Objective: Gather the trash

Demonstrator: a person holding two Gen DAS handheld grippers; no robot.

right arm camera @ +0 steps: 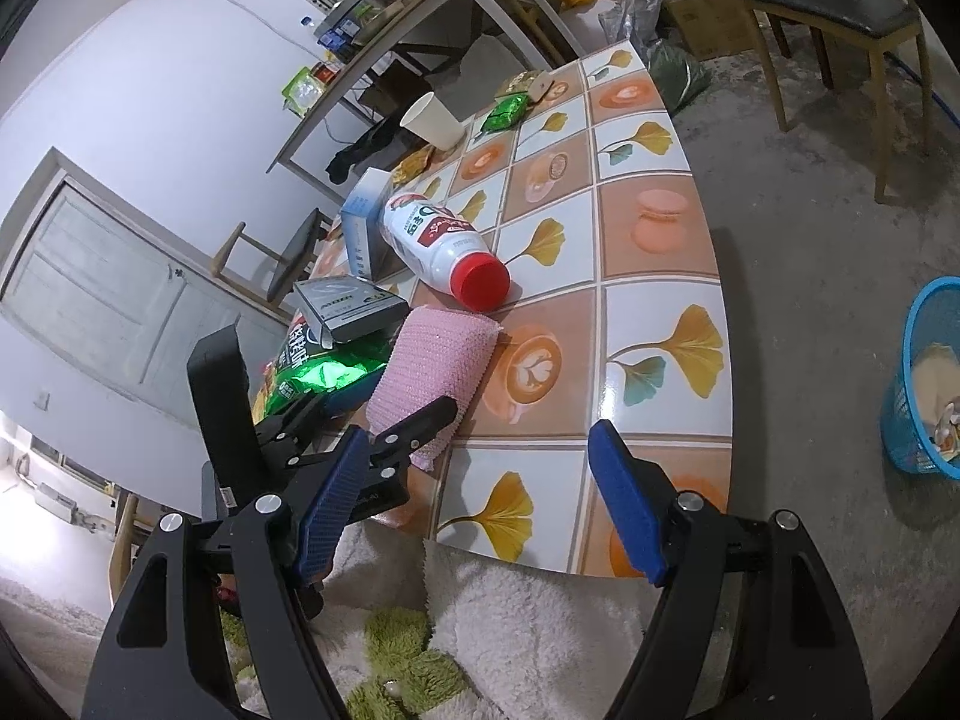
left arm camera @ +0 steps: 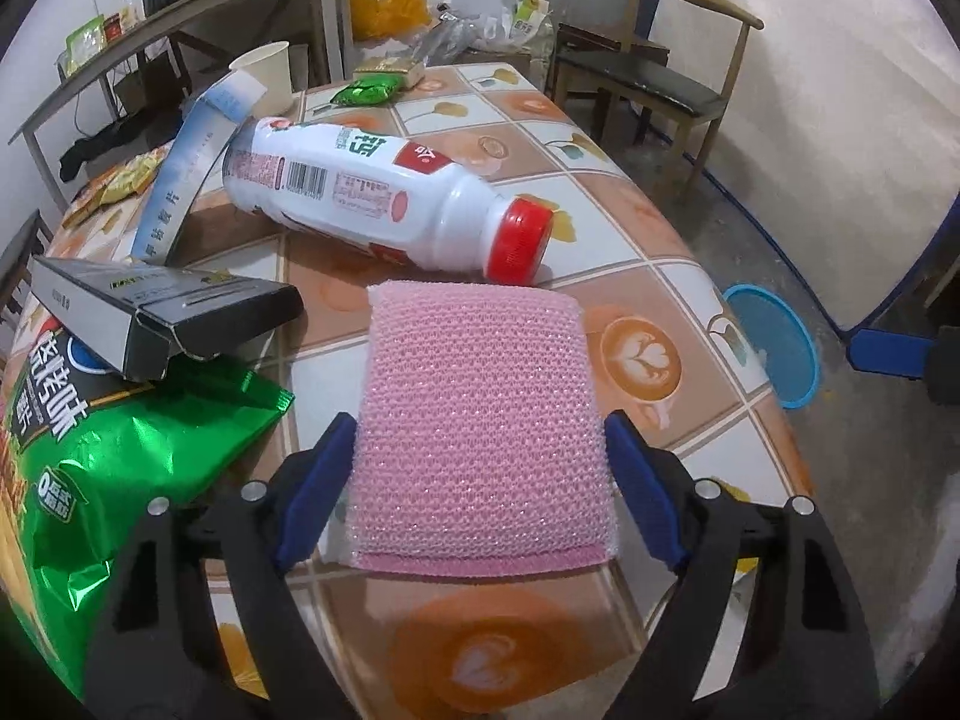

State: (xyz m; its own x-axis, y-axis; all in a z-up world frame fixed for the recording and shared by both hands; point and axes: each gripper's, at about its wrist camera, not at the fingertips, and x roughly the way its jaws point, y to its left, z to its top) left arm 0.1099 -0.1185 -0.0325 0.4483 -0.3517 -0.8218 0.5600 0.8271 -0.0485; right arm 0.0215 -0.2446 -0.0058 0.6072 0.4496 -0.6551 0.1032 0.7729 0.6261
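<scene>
**Left tongs around pink sponge; trash not yet gathered**

The left tongs [left arm camera: 480, 480] are set around the pink knitted scouring sponge [left arm camera: 480, 408], blue pads at both its sides; firm contact cannot be confirmed on the right pad. The right tongs [right arm camera: 474, 492] hang open and empty over the bench [right arm camera: 660, 324] edge.

Judgement: the sponge is soft, so a squeeze at mid-length is advised before lifting, and a straight lift to avoid nudging the neighbours.

Relative to the sponge: the white plastic bottle with red cap [left arm camera: 372, 192] lies on its side just beyond; the green foil snack bag [left arm camera: 120, 456] and the grey-black carton [left arm camera: 162, 312] lie to the left.

Containers: the blue mesh waste basket [right arm camera: 924, 384] stands on the floor well right of the sponge, with some paper scraps inside. The white paper cup [right arm camera: 429, 120], far beyond the sponge: contents not visible.
</scene>
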